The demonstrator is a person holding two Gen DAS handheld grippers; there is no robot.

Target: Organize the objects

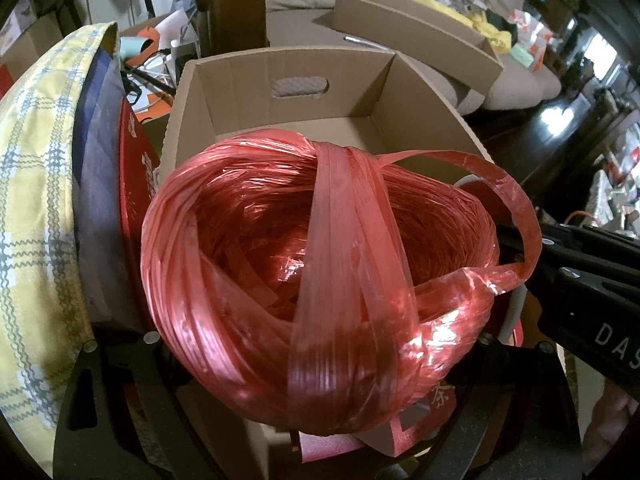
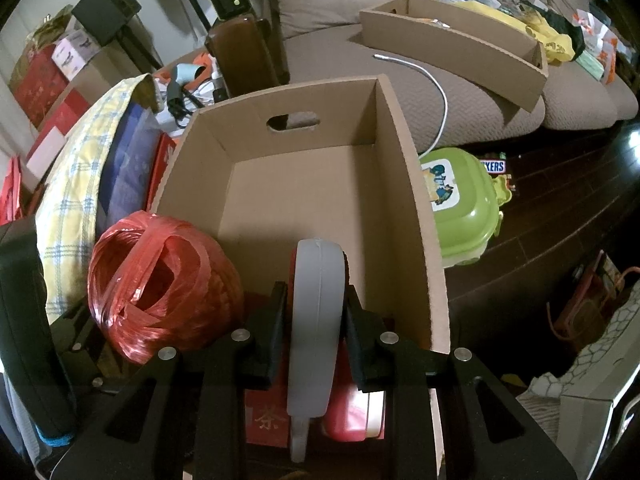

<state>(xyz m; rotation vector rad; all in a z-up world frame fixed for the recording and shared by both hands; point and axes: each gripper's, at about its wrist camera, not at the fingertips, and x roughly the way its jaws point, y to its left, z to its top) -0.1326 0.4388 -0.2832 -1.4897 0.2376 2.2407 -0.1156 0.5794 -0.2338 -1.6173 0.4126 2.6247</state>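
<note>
A big ball of red plastic twine (image 1: 304, 272) fills the left wrist view. It spans the wide-set jaws of my left gripper (image 1: 320, 280), which is shut on it; the fingertips are hidden behind the ball. In the right wrist view the ball (image 2: 160, 288) hangs just outside the near left corner of an empty cardboard box (image 2: 412, 200). My right gripper (image 2: 316, 288) is shut on a flat white plastic reel (image 2: 316, 320) with a red part, held upright over the box's near edge. The box (image 1: 280, 64) has a handle hole in its far wall.
A yellow plaid cushion (image 2: 72, 200) and a blue bag (image 2: 128, 176) lean left of the box. A green plastic container (image 2: 464, 208) and a Snickers pack (image 2: 494, 167) lie on the dark floor to its right. Behind, a sofa holds a shallow cardboard tray (image 2: 452, 52) and a white cable (image 2: 440, 92).
</note>
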